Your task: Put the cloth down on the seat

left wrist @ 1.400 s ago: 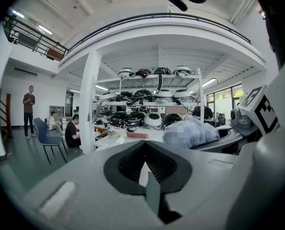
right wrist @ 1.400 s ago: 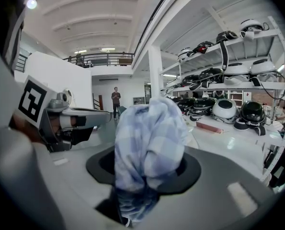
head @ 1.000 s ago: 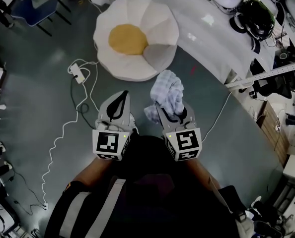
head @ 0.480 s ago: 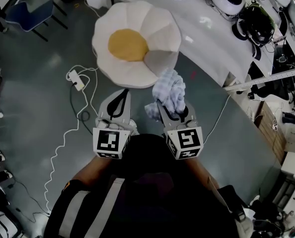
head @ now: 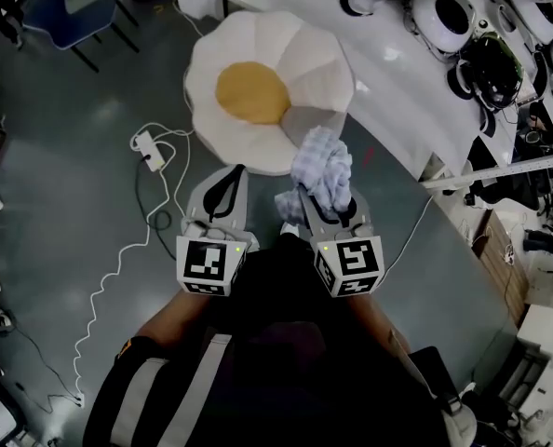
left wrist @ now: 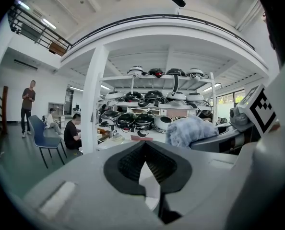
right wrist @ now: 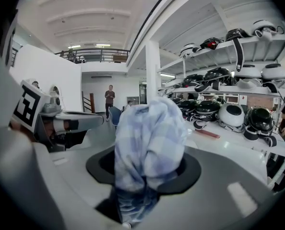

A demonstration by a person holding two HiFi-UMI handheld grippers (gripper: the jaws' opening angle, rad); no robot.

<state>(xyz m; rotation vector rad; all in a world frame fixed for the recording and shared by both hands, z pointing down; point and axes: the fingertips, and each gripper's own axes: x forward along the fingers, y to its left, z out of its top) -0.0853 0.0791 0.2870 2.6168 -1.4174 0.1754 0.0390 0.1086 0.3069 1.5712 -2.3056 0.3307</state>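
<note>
One cloth clamped in right gripper, near the seat; left gripper closed, empty; power strip, cable lie beside.

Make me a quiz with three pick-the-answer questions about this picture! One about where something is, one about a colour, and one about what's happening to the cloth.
1. Where does the seat stand?
A on the white table; B on the floor, ahead of the right gripper; C on a shelf.
2. What colour is the seat's round middle?
A yellow; B green; C red.
3. The cloth is:
A lying on the seat; B lying on the floor; C held in the right gripper.

Answers:
1 B: the head view shows it on the grey floor beyond the gripper.
2 A: the middle is yellow, ringed by white.
3 C: the right gripper view shows the jaws clamped on it.
</note>
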